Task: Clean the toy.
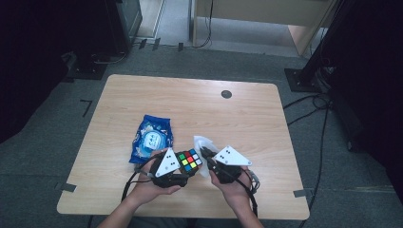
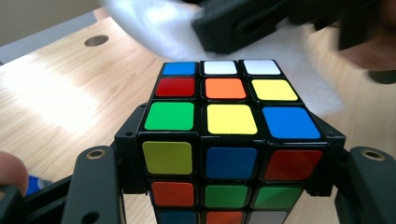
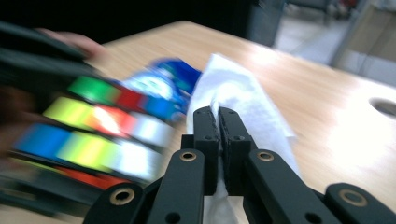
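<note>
A scrambled Rubik's cube (image 1: 189, 160) (image 2: 224, 135) (image 3: 98, 130) is clamped between the jaws of my left gripper (image 1: 183, 166) (image 2: 229, 186) near the table's front edge. My right gripper (image 1: 207, 159) (image 3: 217, 116) is shut on a white wipe (image 1: 203, 145) (image 3: 233, 93), pinched between its fingertips right beside the cube. In the left gripper view the wipe (image 2: 187, 28) and the right gripper hang blurred just beyond the cube's far face. The cube is blurred in the right gripper view.
A blue wet-wipe pack (image 1: 152, 137) (image 3: 168, 81) lies on the wooden table (image 1: 237, 114) to the left of the cube. A round cable hole (image 1: 226, 94) sits at the table's far side. Cables trail off the right edge onto the floor.
</note>
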Demonstrator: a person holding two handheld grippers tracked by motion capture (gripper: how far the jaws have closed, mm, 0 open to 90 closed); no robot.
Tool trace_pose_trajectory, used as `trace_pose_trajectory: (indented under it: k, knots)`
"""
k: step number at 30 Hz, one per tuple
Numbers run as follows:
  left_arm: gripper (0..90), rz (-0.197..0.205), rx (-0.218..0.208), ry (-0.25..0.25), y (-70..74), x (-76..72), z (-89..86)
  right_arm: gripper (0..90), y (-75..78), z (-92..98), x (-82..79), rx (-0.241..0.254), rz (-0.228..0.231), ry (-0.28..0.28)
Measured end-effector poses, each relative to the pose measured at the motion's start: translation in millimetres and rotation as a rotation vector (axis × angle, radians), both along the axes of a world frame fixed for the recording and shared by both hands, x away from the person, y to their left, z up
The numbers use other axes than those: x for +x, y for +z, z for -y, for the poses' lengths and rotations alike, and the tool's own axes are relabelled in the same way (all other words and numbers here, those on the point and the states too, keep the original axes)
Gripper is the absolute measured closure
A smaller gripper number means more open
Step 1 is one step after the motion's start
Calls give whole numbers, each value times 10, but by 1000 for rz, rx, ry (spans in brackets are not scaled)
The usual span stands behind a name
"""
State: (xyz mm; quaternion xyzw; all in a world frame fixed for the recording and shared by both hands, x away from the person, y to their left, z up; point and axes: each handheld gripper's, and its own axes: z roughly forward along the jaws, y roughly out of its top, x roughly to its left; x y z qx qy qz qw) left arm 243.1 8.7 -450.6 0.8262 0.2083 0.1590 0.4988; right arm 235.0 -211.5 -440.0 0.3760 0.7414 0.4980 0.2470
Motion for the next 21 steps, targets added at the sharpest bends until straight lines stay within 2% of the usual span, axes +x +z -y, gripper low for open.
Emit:
trace_pose_trajectory:
  k: [4,6,8,10,12,15,17,21]
  knots:
    - [341,1,-8,22,16,34,-56,884,-179,187,130,30,-61,-95]
    - [342,-4,-20,32,27,58,-91,879,-247,210,174,48,-80,-107]
    - [341,-6,-33,42,47,75,-123,840,-295,173,201,51,-82,-76]
    - [341,-6,-45,54,69,91,-156,717,-331,119,222,63,-65,-30]
    - [342,-8,-55,71,94,111,-202,650,-348,86,231,60,-60,-31]
    - [341,-22,-86,102,136,156,-290,564,-376,66,213,74,-72,-3]
    - [342,-28,-102,126,160,185,-345,529,-406,29,175,84,-79,38]
    - [341,-37,-120,151,193,207,-393,380,-460,-145,77,110,-72,129]
